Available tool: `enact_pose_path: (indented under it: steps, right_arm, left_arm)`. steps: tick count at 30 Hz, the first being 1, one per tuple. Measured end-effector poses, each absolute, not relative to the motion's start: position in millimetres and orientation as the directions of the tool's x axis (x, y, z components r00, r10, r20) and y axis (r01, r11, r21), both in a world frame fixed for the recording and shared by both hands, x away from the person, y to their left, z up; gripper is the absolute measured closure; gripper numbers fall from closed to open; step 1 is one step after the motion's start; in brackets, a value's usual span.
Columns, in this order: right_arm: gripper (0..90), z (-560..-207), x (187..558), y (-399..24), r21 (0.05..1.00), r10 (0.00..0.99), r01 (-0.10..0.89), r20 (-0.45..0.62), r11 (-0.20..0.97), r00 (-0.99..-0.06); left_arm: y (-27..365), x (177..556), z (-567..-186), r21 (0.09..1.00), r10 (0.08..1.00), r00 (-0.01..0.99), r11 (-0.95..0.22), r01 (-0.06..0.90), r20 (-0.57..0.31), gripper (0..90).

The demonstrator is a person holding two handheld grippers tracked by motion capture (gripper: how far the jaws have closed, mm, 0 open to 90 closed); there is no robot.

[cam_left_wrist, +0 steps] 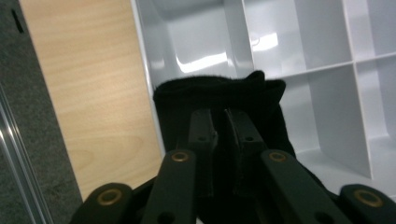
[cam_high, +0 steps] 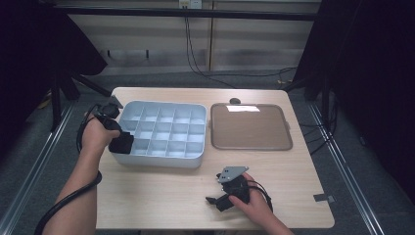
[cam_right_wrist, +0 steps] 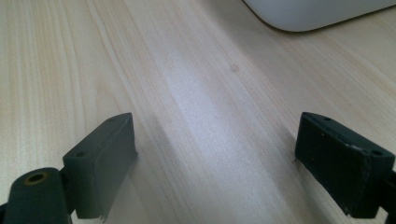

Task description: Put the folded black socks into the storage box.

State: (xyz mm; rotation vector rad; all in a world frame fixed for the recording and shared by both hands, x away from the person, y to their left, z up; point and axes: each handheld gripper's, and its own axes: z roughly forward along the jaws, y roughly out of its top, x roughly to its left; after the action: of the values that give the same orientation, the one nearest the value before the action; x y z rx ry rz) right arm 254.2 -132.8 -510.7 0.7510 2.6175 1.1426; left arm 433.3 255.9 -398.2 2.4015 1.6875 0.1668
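Tongs [cam_left_wrist: 219,128] on unlabelled black cloth [cam_left_wrist: 219,93]

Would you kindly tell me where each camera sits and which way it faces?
High view: above the person's side, looking forward and down on the wooden table; both forearms enter below.
Left gripper view: on the left gripper, facing the black cloth it pinches at the white compartment box.
Right gripper view: on the right gripper, jaws apart over bare wood.
Shared: box, table.
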Motion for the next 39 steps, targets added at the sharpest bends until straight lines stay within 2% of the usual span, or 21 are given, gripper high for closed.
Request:
enact_pose_path:
  steps: [6, 12, 39]
  right_arm:
    - [11.7, -510.8, 254.2, -132.8, 0.728, 0.519, 0.374, 0.028, 0.575, -0.854]
    - [11.7, -510.9, 254.1, -132.8, 0.728, 0.520, 0.375, 0.029, 0.575, -0.854]
    - [11.6, -510.8, 253.9, -132.7, 0.726, 0.520, 0.378, 0.033, 0.574, -0.853]
  left_arm:
    - [254.7, 430.9, -406.2, 0.196, 0.936, 0.351, -0.341, 0.919, -0.014, 86.5]
    - [254.7, 424.8, -423.6, 0.181, 0.934, 0.355, -0.341, 0.922, -0.046, 90.0]
    - [252.2, 415.5, -444.8, 0.150, 0.942, 0.331, -0.320, 0.936, -0.059, 90.0]
